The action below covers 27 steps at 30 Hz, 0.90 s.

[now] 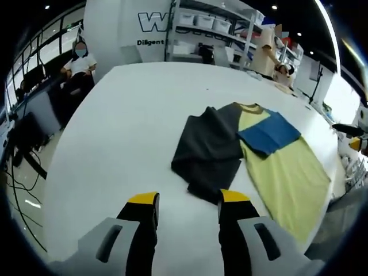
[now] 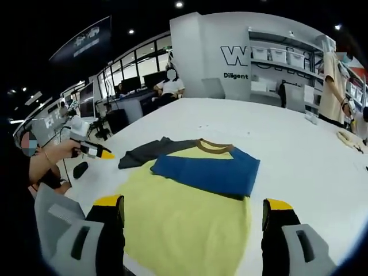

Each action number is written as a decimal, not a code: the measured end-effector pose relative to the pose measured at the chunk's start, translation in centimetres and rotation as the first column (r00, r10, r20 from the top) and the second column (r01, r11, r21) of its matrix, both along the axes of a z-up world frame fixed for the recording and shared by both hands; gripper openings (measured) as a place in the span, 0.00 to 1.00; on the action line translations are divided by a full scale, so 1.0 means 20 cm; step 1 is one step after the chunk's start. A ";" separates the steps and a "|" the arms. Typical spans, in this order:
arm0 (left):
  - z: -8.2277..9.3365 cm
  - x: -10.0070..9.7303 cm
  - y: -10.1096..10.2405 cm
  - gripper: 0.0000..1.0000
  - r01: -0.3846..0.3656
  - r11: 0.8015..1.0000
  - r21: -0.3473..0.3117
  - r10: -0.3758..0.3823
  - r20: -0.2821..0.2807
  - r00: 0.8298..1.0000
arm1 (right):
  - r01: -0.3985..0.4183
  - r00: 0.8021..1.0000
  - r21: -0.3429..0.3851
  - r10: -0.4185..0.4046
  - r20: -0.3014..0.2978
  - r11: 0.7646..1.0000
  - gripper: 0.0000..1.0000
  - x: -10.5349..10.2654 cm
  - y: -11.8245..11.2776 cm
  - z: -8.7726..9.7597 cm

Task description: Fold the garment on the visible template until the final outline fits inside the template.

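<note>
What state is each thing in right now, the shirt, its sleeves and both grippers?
Shirt: lying flat on the white table, partly folded.
Blue sleeve: folded across the yellow body.
Dark gray sleeve: folded in, bunched.
Left gripper: open, holding nothing.
Right gripper: open wide, holding nothing.

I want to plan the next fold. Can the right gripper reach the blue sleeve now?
Probably yes. The right gripper is open above the yellow body, and the folded blue sleeve lies just ahead of it with nothing between.
</note>
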<state>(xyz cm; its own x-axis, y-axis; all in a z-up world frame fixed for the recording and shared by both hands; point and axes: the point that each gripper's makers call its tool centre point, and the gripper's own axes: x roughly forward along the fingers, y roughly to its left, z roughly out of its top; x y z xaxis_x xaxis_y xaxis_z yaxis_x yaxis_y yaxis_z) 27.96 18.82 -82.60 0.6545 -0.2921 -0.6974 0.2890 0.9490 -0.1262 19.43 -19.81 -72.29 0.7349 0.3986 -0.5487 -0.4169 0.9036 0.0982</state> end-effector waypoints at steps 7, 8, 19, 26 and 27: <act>-0.10 0.03 0.00 0.34 -0.021 1.000 0.011 0.021 -0.037 0.999 | 0.038 0.999 -0.005 -0.038 0.002 0.999 0.99 -0.01 -0.06 0.01; -0.10 0.03 -0.01 0.32 -0.020 1.000 0.013 0.020 -0.035 0.999 | 0.038 0.999 -0.004 -0.038 0.002 0.999 0.99 -0.01 -0.06 0.01; -0.15 0.05 -0.04 0.20 -0.011 1.000 0.023 0.012 -0.042 0.999 | 0.015 1.000 -0.019 -0.016 -0.022 1.000 0.99 -0.05 -0.04 -0.02; -0.16 0.05 -0.08 0.07 -0.039 0.998 -0.051 0.036 -0.057 0.998 | 0.018 0.999 -0.035 -0.019 -0.034 0.999 0.98 -0.06 -0.05 -0.03; -0.16 0.05 -0.08 0.06 -0.035 0.998 -0.046 0.033 -0.053 0.998 | 0.019 0.999 -0.036 -0.020 -0.035 0.999 0.98 -0.07 -0.05 -0.03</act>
